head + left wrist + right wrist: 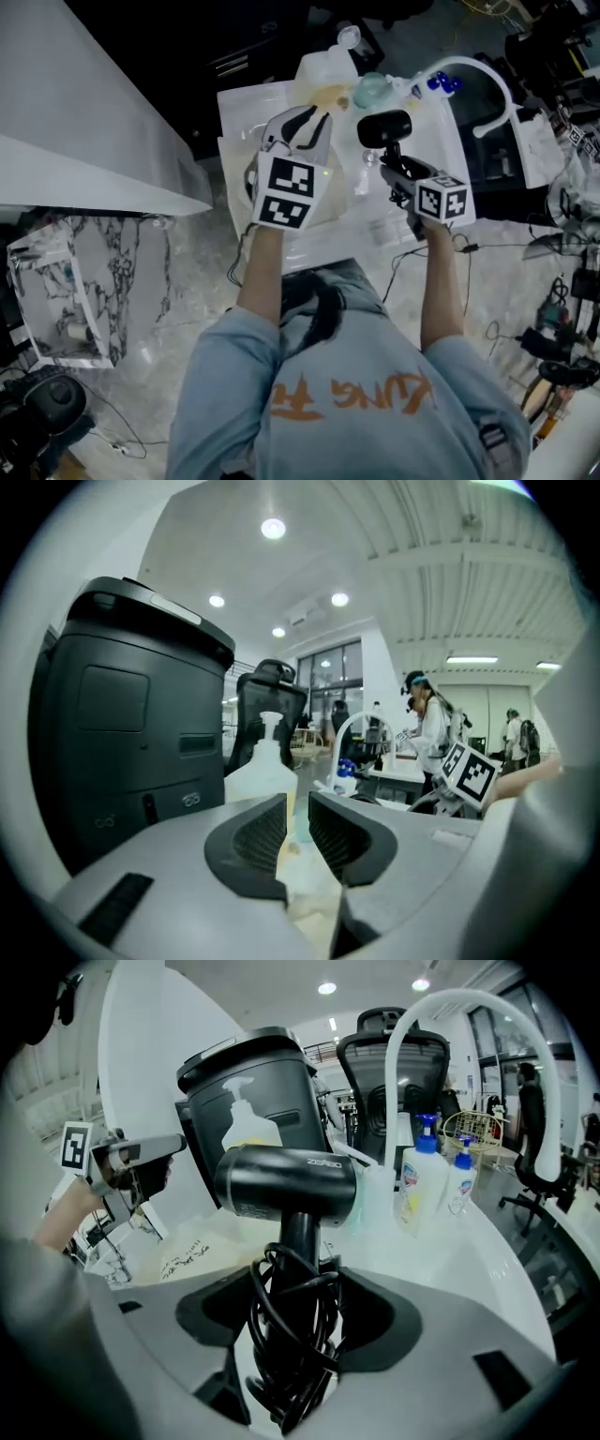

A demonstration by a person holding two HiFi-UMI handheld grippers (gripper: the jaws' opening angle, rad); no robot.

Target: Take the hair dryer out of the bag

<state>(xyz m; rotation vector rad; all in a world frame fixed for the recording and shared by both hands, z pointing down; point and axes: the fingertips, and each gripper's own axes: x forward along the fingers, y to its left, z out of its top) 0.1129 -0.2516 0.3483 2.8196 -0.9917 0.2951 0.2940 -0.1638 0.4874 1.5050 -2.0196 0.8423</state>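
My right gripper (392,161) (298,1283) is shut on the handle of the black hair dryer (384,127) (286,1183), with the black cord coiled round the handle between the pads. The dryer is held upright above the white table (427,141), its barrel lying crosswise. The pale plastic bag (342,187) (183,1251) lies on the table to the left of the dryer. My left gripper (302,127) (297,822) hovers over the bag, raised and nearly level. Its jaws stand a narrow gap apart, and a scrap of pale film shows low in the gap.
A white curved arch (487,75) (469,1016) and blue-capped pump bottles (419,1180) stand at the table's far right. A tall black bin (131,724), a clear pump bottle (267,761) and an office chair (394,1063) are behind. A marble cabinet (56,291) stands at the left. People stand far off.
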